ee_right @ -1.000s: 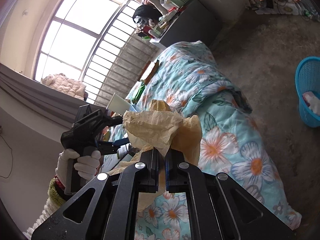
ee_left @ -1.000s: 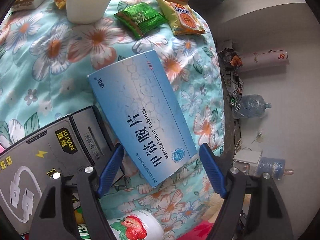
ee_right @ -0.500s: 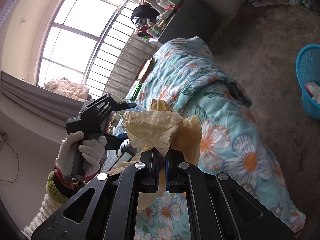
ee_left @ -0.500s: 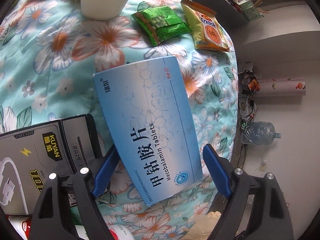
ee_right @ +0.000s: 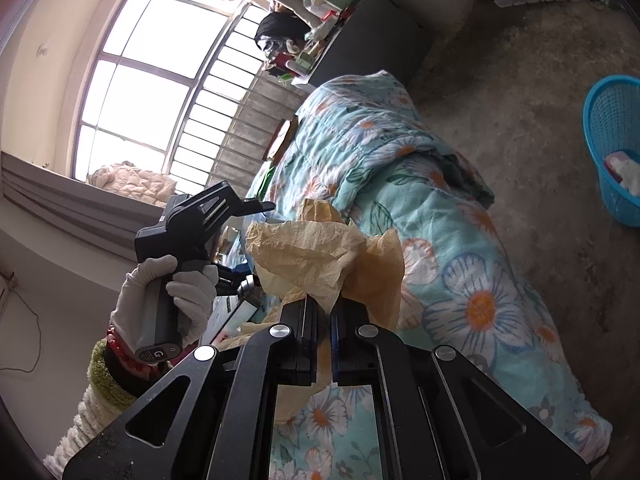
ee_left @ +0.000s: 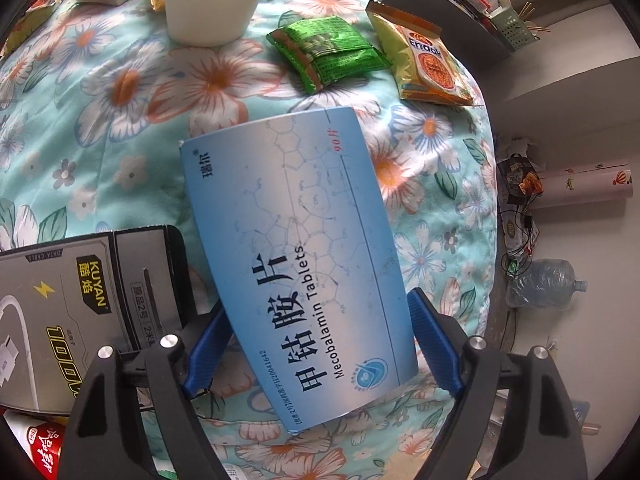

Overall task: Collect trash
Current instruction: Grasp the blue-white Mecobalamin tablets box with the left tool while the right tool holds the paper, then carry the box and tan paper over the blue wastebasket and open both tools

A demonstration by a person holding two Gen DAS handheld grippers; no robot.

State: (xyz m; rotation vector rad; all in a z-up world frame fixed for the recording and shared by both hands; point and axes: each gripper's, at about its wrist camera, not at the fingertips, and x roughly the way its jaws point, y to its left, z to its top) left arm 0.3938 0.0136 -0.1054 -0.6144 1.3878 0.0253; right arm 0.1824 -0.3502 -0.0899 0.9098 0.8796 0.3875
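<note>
A: What colour is the quilt (ee_left: 120, 128)?

B: Pale turquoise, printed with white daisies, orange centres and green leaves.

A: And the box (ee_left: 296, 248) on it?

B: Light blue fading to white, faint hexagon lines, dark blue lettering, a small red mark. Beside it lies a grey and black carton (ee_left: 80, 300) with yellow lettering and a yellow bolt.

A: The packets?

B: One green wrapper (ee_left: 328, 52), one yellow pouch (ee_left: 424, 64) with an orange disc.

A: The tongs?

B: The left tongs (ee_left: 320, 340) are black with blue pads. The right tongs (ee_right: 324, 320) are black, around tan paper (ee_right: 312, 252). The basket (ee_right: 612, 148) is bright blue, the glove (ee_right: 168, 296) white.
</note>
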